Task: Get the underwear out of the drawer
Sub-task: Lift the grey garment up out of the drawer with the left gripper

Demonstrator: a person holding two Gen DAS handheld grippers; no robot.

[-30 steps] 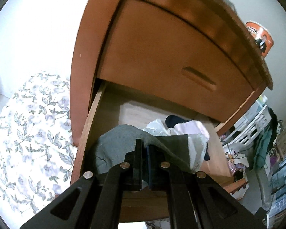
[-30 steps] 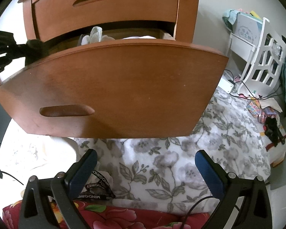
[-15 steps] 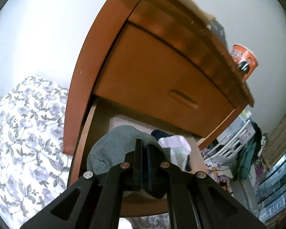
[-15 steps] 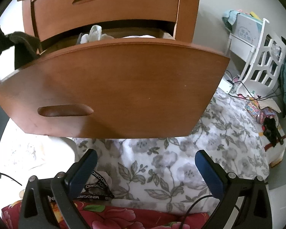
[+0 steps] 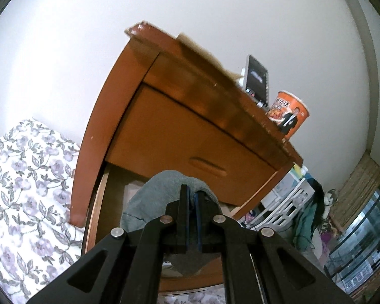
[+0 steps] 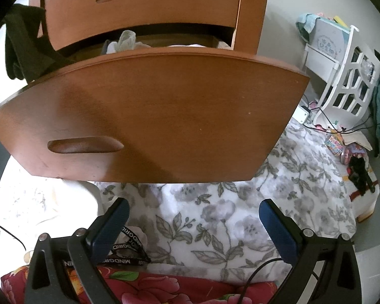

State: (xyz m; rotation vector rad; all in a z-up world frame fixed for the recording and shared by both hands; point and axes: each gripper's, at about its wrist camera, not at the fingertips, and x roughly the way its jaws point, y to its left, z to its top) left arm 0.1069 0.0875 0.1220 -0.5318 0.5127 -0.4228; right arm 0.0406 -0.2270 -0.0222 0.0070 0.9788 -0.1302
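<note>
With the grey underwear [image 5: 162, 197] clenched in the left tongs [image 5: 192, 202] at lower centre above the open drawer [image 6: 149, 116], it should be lifted fully clear while the right tongs [image 6: 193, 225] are kept released.

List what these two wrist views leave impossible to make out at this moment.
- Left wrist view: the open drawer's contents, hidden behind the grey underwear clamped in the left gripper and the gripper body.
- Left wrist view: the nightstand's top edge, smeared by motion blur; the orange cup's print is too small to read.
- Right wrist view: most of the drawer's inside, blocked by the drawer front; only white cloth peeks over.
- Right wrist view: the left gripper, cut off at the left edge.
</note>
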